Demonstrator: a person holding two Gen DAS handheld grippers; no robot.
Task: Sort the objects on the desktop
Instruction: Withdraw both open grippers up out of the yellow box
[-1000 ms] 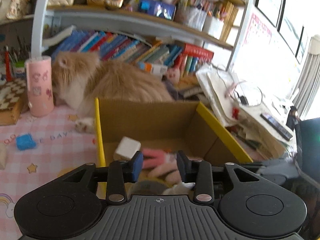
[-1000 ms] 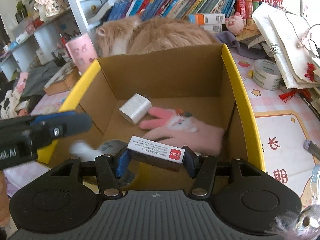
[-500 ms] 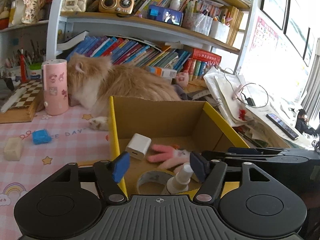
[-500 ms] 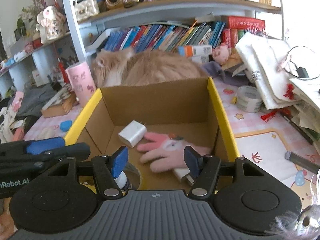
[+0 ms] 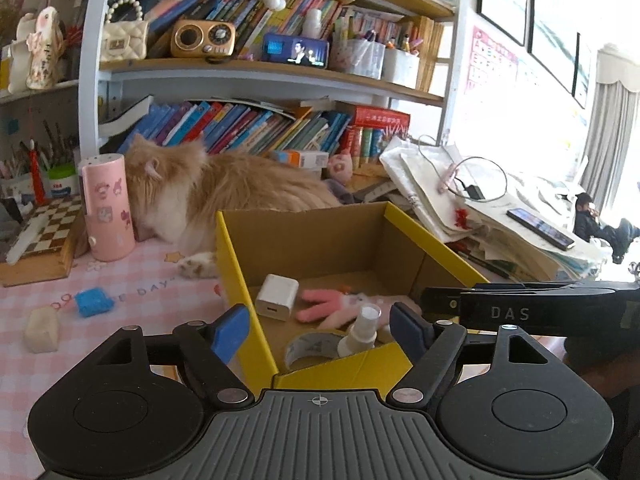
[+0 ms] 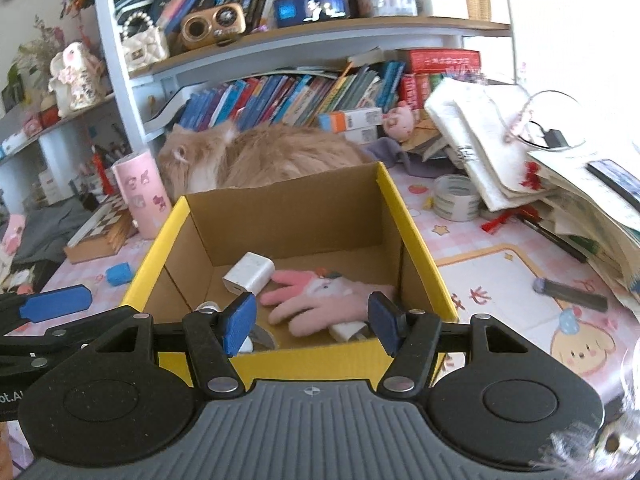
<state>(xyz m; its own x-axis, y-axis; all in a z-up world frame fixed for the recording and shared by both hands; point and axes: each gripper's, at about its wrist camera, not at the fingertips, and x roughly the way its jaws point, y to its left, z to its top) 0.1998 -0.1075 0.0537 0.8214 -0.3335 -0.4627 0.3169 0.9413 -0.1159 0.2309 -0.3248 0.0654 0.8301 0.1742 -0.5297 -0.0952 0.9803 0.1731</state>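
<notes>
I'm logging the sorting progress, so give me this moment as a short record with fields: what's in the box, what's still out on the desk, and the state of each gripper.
box: yellow-rimmed cardboard box, open top
in box: white charger; pink glove; tape roll; small spray bottle
on desk, left of box: blue eraser; beige eraser
on desk, right of box: second tape roll
behind box: cat, lying down
left gripper: open, nothing held, jaws just opened
right gripper: open, nothing held
</notes>
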